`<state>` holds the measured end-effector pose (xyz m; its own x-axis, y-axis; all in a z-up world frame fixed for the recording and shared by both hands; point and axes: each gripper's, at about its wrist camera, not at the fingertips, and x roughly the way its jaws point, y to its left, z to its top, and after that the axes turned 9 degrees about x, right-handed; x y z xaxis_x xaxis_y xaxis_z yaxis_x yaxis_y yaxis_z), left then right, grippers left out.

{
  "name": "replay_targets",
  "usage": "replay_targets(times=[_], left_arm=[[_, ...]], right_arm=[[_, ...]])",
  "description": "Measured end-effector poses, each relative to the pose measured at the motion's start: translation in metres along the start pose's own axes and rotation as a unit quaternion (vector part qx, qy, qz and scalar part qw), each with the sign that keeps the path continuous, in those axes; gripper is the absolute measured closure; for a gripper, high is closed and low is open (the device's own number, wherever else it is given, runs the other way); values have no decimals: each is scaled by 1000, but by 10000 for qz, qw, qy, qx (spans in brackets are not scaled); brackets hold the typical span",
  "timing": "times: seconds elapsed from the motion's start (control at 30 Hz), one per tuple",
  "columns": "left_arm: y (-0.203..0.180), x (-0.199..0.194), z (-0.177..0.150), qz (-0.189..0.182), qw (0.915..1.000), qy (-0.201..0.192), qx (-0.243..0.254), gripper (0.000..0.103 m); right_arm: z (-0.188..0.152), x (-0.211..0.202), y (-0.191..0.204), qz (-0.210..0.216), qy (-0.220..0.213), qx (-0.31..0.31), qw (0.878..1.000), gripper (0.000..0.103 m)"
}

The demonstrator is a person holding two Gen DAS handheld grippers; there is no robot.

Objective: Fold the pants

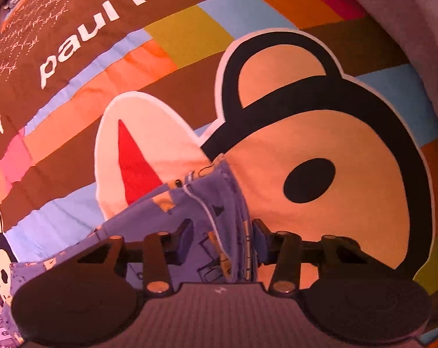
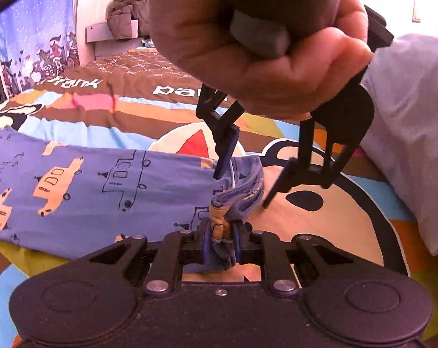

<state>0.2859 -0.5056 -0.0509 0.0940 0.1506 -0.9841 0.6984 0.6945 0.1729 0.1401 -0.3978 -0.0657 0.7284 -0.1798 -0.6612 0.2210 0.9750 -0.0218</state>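
Right gripper (image 2: 222, 239) nearest, clamped on a bunched corner of the blue pants (image 2: 103, 185). Left gripper (image 2: 242, 179) just beyond, spread wide around the same end's edge, not yet pinching. Pants flat on the bedspread (image 2: 335, 232), long axis running off to the left from both grippers. Judged next: closing the left, then carrying this end leftward along that axis; right hand already set.
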Motion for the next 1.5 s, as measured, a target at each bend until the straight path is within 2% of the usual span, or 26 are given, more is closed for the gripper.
replay_targets(times=[0.1,0.13,0.2,0.27,0.43,0.6,0.83,1.03,1.1,1.23,1.3,1.43,1.47,1.5], left_arm=[[4,-1,-5,-7,10000,-29,-57,57],[7,0,-4,-24,10000,-41,-64,61],[9,0,-4,-113,9999,-76,-89,71],[14,1,-4,-305,9993,-137,-164,89],[27,-10,-18,-575,9968,-473,-285,92],[59,-26,-45,-969,9889,-872,-715,93],[125,-34,-103,-1443,9679,-1290,-1606,93],[171,-28,-152,-1768,9520,-1463,-2027,93],[185,-24,-167,-1856,9473,-1510,-2131,93],[208,-13,-191,-2119,9365,-1543,-2328,93],[217,-8,-202,-2124,9331,-1590,-2427,93],[232,8,-217,-2196,9290,-1621,-2498,93],[235,13,-221,-2246,9268,-1611,-2541,93],[238,18,-224,-2284,9252,-1612,-2566,93]], right_arm=[[0,0,3,-30,-12,-112,9999,86],[0,-1,3,-30,-29,-138,9999,86],[0,-2,4,1,-85,-139,9999,86],[0,-5,3,13,-137,-148,9998,88],[1,-15,2,-5,-366,-255,9990,91],[0,-28,6,70,-690,-427,9967,91],[-9,-48,36,151,-1203,-1289,9842,92],[-13,-60,65,300,-1433,-1875,9713,92],[-14,-62,76,354,-1456,-2099,9662,90],[-17,-64,99,428,-1458,-2489,9565,79],[-21,-65,110,431,-1546,-2747,9480,69],[-26,-65,127,625,-1532,-3029,9386,70],[-27,-66,130,710,-1483,-3081,9370,76],[-29,-65,133,790,-1426,-3162,9346,88]])
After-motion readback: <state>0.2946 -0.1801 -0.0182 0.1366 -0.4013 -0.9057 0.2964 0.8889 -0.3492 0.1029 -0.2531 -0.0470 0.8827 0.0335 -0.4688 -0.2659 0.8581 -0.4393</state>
